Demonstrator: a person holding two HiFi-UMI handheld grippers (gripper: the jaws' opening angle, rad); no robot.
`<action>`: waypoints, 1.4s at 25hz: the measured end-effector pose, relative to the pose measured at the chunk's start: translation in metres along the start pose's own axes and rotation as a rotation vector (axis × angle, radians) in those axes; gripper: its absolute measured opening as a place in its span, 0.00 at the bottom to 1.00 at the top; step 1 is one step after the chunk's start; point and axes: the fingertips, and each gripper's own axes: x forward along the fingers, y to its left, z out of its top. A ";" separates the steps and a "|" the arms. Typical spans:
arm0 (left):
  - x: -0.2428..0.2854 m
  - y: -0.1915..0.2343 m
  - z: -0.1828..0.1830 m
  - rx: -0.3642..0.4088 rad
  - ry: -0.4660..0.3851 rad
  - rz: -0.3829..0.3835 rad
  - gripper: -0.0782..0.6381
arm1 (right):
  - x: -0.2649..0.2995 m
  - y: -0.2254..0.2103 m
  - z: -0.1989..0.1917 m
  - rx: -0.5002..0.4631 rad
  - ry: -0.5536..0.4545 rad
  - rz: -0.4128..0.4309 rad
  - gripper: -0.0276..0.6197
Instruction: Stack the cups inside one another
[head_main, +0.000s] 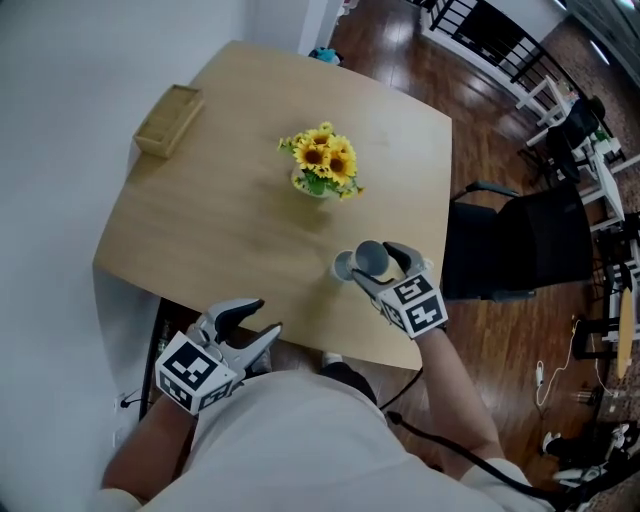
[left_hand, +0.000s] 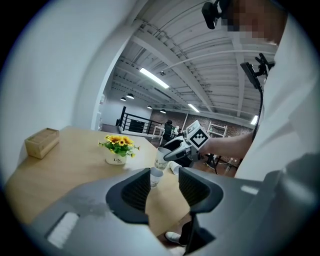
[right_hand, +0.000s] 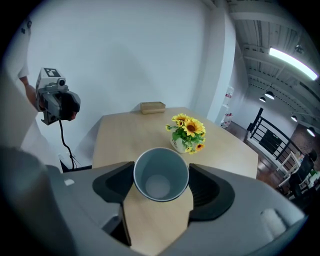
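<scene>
My right gripper (head_main: 378, 266) is shut on a white paper cup (head_main: 371, 256) and holds it above the table near the front right edge. In the right gripper view that cup (right_hand: 161, 174) sits between the jaws with its open mouth toward the camera. Beside it another white cup (head_main: 344, 266) rests on the table. In the left gripper view a small cup (left_hand: 156, 177) stands upright, and one more cup (left_hand: 175, 168) lies on its side under the right gripper (left_hand: 172, 153). My left gripper (head_main: 262, 318) hovers at the table's front edge, open and empty.
A pot of sunflowers (head_main: 322, 162) stands mid-table (head_main: 220, 230). A small wooden box (head_main: 169, 120) sits at the far left edge. A black office chair (head_main: 520, 245) stands right of the table. The white wall runs along the left side.
</scene>
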 end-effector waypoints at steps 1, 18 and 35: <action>-0.003 0.003 -0.003 -0.002 0.004 0.000 0.37 | 0.005 0.002 -0.001 -0.001 0.005 -0.002 0.58; -0.015 0.013 -0.003 0.032 0.047 -0.031 0.37 | 0.026 0.019 -0.014 0.064 0.007 -0.003 0.60; 0.048 -0.047 0.014 0.080 0.038 -0.177 0.41 | -0.079 -0.022 -0.112 0.145 0.051 -0.200 0.60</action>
